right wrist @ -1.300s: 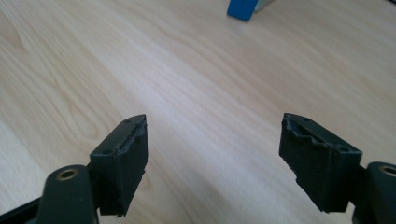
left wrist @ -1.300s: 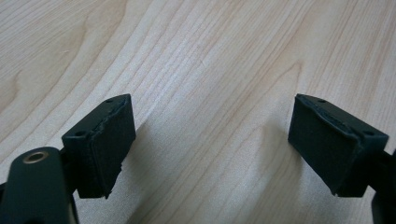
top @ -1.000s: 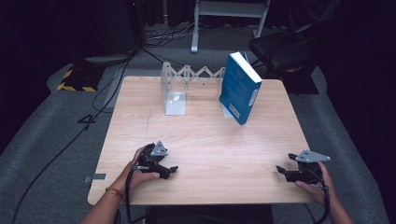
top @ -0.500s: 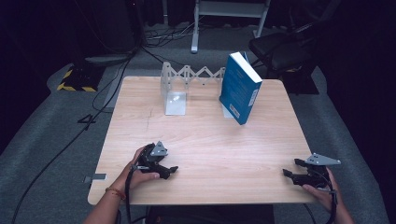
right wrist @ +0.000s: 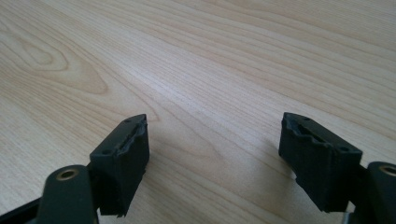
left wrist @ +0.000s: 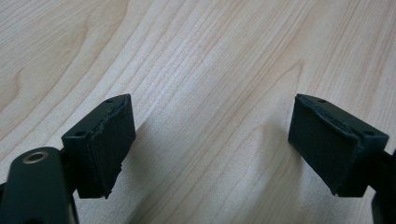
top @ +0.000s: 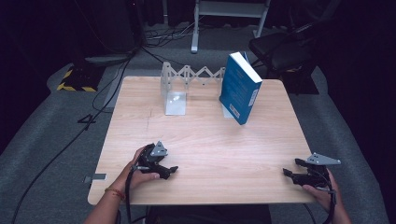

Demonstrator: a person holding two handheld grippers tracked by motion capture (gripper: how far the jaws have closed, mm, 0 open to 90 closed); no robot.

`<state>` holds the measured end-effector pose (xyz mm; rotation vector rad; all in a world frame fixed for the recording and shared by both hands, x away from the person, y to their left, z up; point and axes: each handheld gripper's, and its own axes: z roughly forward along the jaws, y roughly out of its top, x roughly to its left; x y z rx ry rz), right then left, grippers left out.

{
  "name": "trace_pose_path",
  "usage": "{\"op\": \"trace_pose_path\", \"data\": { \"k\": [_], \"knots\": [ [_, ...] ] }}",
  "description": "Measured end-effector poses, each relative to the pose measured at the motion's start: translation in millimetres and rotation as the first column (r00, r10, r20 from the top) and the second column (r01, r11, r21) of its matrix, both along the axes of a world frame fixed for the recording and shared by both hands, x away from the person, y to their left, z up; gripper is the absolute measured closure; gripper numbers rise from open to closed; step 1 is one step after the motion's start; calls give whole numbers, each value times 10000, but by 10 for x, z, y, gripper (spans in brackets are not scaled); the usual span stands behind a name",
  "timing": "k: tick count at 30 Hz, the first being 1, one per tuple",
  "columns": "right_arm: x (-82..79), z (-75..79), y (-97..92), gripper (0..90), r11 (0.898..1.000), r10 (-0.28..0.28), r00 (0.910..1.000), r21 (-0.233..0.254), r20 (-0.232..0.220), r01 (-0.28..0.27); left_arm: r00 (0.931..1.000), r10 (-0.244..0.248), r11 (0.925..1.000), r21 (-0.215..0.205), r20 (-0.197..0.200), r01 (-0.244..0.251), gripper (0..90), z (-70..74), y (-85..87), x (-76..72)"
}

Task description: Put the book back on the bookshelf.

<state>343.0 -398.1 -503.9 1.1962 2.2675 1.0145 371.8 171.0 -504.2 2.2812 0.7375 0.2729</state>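
Teal hardback book [top: 239,87] is the thing to deal with here. It stands upright at the back right of the table [top: 210,144], leaning a bit, next to a silver folding bookend rack [top: 180,86]. Both grippers rest well apart from it at the near edge: left gripper [top: 169,171] and right gripper [top: 286,173], each with jaws spread wide and nothing between them, just bare wood under the pads [left wrist: 100,142].

My guess is it's stiff and fairly heavy, with a smooth cover that could slip. I'd grab across the thickness, near the spine, or squeeze both covers low down.

Long axis runs up and down. The white page edge faces right, toward the back; the cover looks front-left.
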Motion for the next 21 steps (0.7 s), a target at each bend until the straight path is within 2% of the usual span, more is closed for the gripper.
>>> {"op": "trace_pose_path", "data": {
  "k": [21],
  "knots": [
    [4, 1, -7, 247, 9998, -220, 9998, -6, 9, 220, 10000, -22, 10000, -10, 7, 22, 146, -2, -4, 21]
  ]
}}
